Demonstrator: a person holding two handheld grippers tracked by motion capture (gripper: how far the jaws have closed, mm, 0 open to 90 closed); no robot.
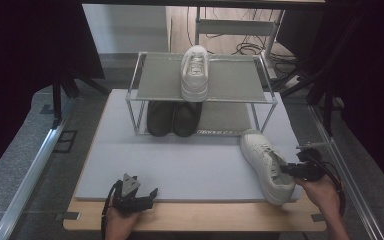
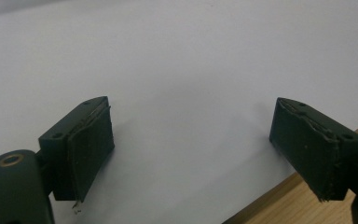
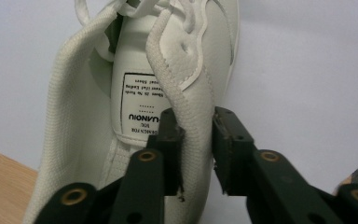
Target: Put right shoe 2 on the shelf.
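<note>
I am pinching the white sneaker's (image 1: pixel 266 165) collar with my right gripper (image 3: pixel 196 154) at lower right for lifting to the rack (image 1: pixel 230 80); left gripper (image 2: pixel 191 154) resting spread, empty.

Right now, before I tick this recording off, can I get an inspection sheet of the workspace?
Surface: pale grey mat on a wooden table.
Job's things: white lace-up sneaker on the mat at right, its side wall pinched; matching white sneaker on top of the two-tier metal shoe rack.
Clutter: dark pair of shoes on the rack's lower tier.
Grippers: right hand-held gripper shut on the sneaker's collar; left hand-held gripper open over bare mat near the front edge.
Cables: black cable looping from the left gripper; more on the floor behind.
Surroundings: dark curtains at both sides.
</note>
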